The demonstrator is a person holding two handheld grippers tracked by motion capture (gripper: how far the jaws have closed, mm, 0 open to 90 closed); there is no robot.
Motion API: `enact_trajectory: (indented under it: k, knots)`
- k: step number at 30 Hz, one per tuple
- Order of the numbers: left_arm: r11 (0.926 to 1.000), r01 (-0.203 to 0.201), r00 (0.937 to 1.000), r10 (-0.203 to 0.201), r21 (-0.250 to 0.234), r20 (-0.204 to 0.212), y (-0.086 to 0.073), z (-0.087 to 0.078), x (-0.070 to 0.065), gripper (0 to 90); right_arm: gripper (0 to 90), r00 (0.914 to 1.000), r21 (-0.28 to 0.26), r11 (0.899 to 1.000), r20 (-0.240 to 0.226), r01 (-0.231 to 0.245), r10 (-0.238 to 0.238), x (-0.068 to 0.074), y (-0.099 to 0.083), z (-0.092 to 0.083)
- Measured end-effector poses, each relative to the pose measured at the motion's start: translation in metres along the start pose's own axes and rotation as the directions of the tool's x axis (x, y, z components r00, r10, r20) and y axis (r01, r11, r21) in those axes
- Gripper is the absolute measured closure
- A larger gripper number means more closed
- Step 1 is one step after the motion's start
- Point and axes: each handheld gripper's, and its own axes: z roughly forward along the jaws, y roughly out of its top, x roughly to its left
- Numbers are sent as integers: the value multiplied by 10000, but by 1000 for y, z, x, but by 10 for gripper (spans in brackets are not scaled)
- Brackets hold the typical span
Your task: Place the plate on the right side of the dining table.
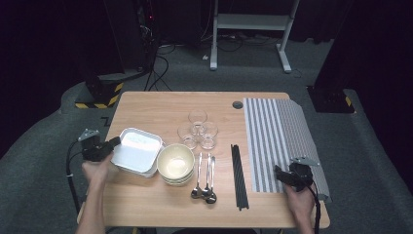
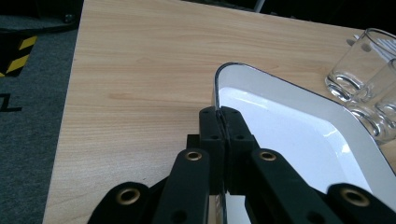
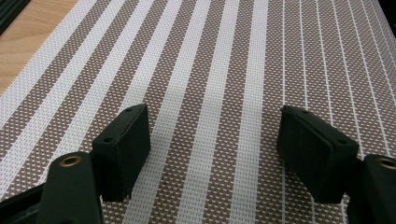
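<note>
A white square plate point(image 1: 139, 150) with a dark rim lies at the table's left, on top of another like it. My left gripper point(image 1: 114, 142) is shut on its left rim; in the left gripper view the two pads point(image 2: 222, 122) pinch the plate's thin edge point(image 2: 299, 135) between them. My right gripper point(image 1: 278, 173) hovers over the near end of a striped brown-and-white placemat point(image 1: 280, 139) at the right. In the right gripper view its jaws stand wide apart with nothing but the placemat point(image 3: 219, 84) between them.
Stacked cream bowls point(image 1: 175, 163) sit right of the plates. Three spoons point(image 1: 205, 178) and black chopsticks point(image 1: 238, 175) lie near the front. Three clear glasses point(image 1: 197, 129) stand mid-table, also at the right in the left gripper view point(image 2: 359, 70). A white desk frame point(image 1: 253, 29) stands beyond.
</note>
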Motion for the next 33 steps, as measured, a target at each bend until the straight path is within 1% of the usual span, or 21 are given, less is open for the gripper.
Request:
enact_trajectory:
  k: [10,20,23,31,33]
  knots:
    - [9985,536,9986,-536,-55,23,2,-4,-1,888,257,10000,-2,10000,3,4,-4,0,0,0]
    - [9976,674,9977,-673,-122,113,7,-6,-4,888,261,10000,-14,10000,19,32,-32,0,0,0]
    - [9980,625,9980,-624,-120,91,9,-7,-5,888,267,10000,-44,9999,29,93,-93,1,0,0]
    - [9977,657,9977,-654,-150,167,12,-9,-8,888,266,10000,-33,10000,11,74,-74,0,0,0]
    - [9970,746,9971,-742,-214,179,14,-10,-8,888,266,10000,-33,10000,11,72,-72,0,0,0]
